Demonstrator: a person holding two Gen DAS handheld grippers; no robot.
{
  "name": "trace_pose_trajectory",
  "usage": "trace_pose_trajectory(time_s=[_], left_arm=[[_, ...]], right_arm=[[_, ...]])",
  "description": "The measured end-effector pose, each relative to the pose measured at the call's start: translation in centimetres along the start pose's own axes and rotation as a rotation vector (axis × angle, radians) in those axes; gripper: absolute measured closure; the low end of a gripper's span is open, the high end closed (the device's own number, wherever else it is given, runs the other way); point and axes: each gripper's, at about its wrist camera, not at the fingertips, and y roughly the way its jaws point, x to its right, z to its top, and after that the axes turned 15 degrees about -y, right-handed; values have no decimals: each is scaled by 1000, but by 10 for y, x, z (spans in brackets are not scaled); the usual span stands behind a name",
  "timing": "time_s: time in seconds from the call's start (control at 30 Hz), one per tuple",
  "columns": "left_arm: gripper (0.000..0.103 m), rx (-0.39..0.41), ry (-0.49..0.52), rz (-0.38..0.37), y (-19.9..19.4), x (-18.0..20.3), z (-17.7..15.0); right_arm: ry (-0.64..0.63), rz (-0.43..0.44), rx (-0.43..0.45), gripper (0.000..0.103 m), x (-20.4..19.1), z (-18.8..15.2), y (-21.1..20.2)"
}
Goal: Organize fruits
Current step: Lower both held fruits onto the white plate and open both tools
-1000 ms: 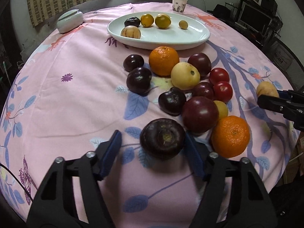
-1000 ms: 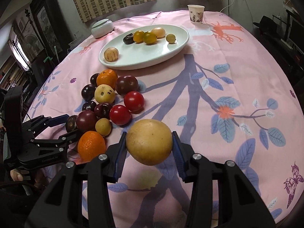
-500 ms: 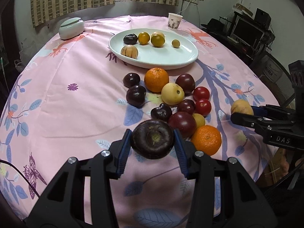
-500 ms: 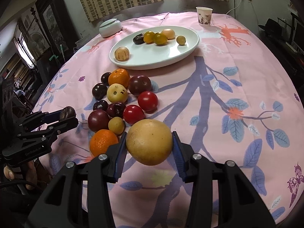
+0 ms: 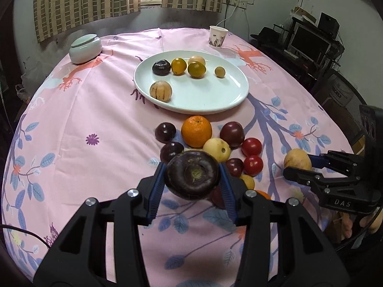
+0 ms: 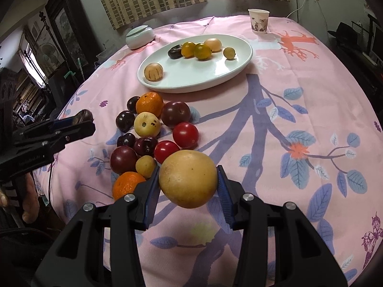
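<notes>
My left gripper [image 5: 193, 181] is shut on a dark purple round fruit [image 5: 193, 178] and holds it above the near end of the fruit pile. My right gripper [image 6: 188, 182] is shut on a large yellow-tan fruit [image 6: 188, 181], held above the cloth just right of the pile. The pile holds oranges [image 5: 196, 131], red tomatoes [image 6: 185, 132], dark plums [image 6: 175, 114] and pale yellow fruits [image 6: 147, 124]. A white oval plate [image 5: 205, 100] further back holds several small fruits. The right gripper also shows in the left wrist view [image 5: 299, 165], the left gripper in the right wrist view [image 6: 81, 122].
A paper cup [image 5: 217, 36] stands behind the plate and a lidded pale-green bowl [image 5: 85, 48] at the far left, on a pink floral tablecloth [image 5: 71, 119]. A desk with a monitor [image 5: 308, 43] stands to the right, off the table.
My left gripper closed on the dark purple fruit and lifted it up off the cloth. My right gripper has risen a little with the yellow-tan fruit still in it.
</notes>
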Motion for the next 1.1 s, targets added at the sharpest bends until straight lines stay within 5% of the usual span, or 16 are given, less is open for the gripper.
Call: trace_pose_trajectory(time_s=[0.23, 0.47, 0.77, 1.1], left_arm=[[58, 30, -25, 16, 23, 0, 94], [58, 28, -85, 79, 88, 0, 165], [57, -73, -169, 110, 152, -21, 188], [57, -103, -192, 109, 165, -27, 193]], right_arm=[[-155, -39, 18, 57, 6, 70, -2], [-222, -37, -12, 57, 17, 159, 59], [-198, 1, -71, 57, 35, 204, 146], [-205, 14, -88, 56, 34, 213, 170]])
